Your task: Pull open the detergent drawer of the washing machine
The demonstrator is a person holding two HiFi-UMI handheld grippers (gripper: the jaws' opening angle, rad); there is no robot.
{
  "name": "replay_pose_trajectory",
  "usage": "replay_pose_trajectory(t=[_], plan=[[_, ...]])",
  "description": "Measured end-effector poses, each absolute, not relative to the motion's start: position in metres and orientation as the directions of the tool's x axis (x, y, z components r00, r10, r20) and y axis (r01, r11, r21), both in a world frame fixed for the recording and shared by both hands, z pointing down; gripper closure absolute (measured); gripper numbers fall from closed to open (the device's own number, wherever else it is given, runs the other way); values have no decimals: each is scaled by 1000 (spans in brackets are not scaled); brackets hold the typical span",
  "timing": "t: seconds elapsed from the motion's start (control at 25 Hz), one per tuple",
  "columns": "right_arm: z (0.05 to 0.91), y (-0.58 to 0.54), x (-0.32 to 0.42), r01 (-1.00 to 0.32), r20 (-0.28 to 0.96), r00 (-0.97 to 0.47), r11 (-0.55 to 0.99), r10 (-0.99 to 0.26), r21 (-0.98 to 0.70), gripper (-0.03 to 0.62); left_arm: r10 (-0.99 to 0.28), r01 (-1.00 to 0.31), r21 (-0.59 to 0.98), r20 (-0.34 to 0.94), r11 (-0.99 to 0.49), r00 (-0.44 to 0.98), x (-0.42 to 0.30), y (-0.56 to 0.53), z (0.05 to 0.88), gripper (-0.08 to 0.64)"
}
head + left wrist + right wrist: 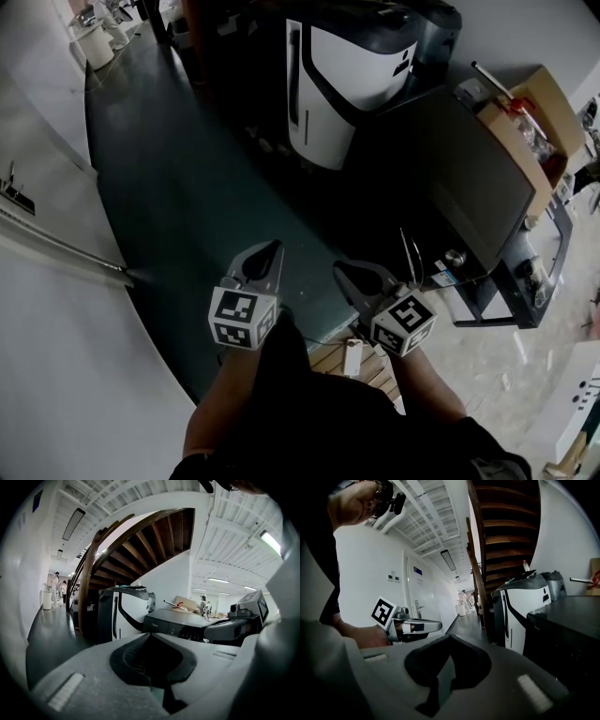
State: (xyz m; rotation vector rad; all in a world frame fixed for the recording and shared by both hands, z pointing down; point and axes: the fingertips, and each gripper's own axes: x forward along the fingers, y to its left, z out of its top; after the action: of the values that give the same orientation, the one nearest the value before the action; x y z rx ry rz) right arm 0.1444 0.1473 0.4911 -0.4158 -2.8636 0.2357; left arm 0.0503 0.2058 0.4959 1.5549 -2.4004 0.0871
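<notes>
The washing machine [441,178] is a dark box with a flat top at the right of the head view. In the left gripper view its front control panel [180,629] faces me, some way ahead. I cannot make out the detergent drawer on that panel. My left gripper [273,249] and right gripper [343,270] are held side by side over the dark floor, short of the machine. Both are shut with nothing between the jaws. The left gripper view shows my left gripper [150,637] pointing toward the machine. My right gripper [449,638] has the machine's dark side [567,630] at its right.
A white and black appliance [347,84] stands left of the washing machine under a wooden staircase [140,541]. A cardboard box [534,122] lies behind the machine, and a metal frame [525,281] stands at its right. A white wall with a door [417,606] runs along the left.
</notes>
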Motion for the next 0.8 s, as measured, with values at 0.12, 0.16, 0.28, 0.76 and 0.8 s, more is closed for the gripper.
replay_pose_trajectory(t=[0.12, 0.16, 0.28, 0.76, 0.8], plan=[[487, 142, 96, 248, 232, -928, 949, 291, -196, 589, -878, -903, 63, 274, 425, -394, -2, 205, 493, 549], [484, 141, 79, 242, 246, -925, 949, 288, -202, 590, -875, -901, 65, 280, 429, -396, -21, 205, 491, 549], [467, 140, 35, 221, 287, -916, 951, 279, -217, 589, -878, -903, 89, 292, 421, -380, -73, 202, 475, 549], [412, 101, -53, 120, 289, -939, 967, 185, -226, 589, -907, -935, 88, 287, 345, -307, -166, 165, 414, 549], [413, 99, -56, 115, 290, -940, 967, 180, -228, 589, -910, -938, 89, 288, 334, -297, -168, 160, 414, 549]])
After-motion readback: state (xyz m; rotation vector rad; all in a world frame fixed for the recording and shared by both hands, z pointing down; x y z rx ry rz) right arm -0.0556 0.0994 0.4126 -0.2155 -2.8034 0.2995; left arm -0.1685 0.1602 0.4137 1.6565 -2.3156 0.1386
